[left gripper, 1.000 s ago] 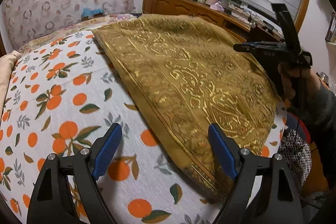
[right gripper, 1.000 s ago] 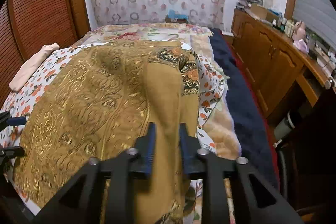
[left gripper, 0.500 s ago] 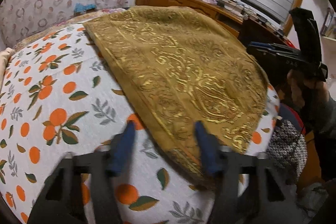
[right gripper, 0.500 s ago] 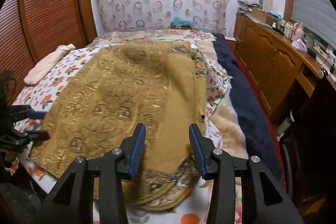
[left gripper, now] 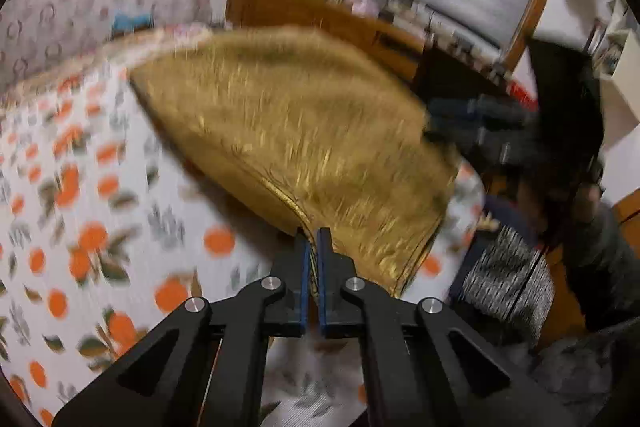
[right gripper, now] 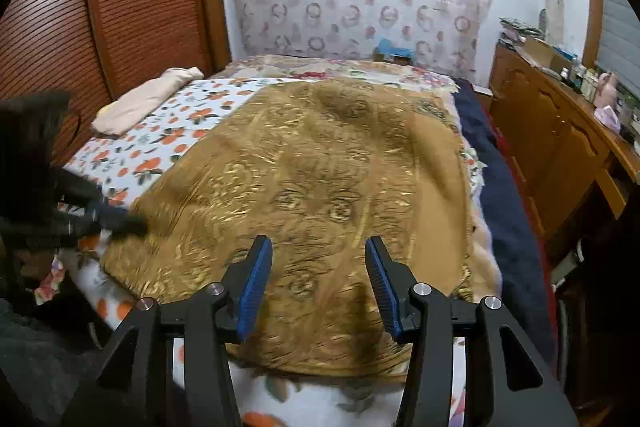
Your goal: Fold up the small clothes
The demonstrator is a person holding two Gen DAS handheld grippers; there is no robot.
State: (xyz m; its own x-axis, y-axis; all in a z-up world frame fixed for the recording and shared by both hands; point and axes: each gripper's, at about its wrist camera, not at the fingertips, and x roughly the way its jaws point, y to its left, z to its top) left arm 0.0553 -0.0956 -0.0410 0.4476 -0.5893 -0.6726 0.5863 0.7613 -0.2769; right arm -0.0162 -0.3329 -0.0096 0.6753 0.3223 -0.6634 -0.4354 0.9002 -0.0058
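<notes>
Having closed, left gripper (left gripper: 313, 241) pinches gold cloth (left gripper: 304, 123) (right gripper (right gripper: 318, 265) jaws opening, empty).

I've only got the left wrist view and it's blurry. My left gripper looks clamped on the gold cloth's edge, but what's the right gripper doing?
Observer: The right gripper is over the gold cloth, jaws apart and opening, pinching nothing.
Operator: Is the rest of the cloth flat?
Observer: Mostly spread on the bed, with a plain folded-over strip along its right side.
Operator: Anything else on the bed?
Observer: A rolled pale pink cloth lies at the far left, clear of the gold one.
Operator: And my left gripper from there?
Observer: The left gripper is shut on the cloth's left edge.
</notes>
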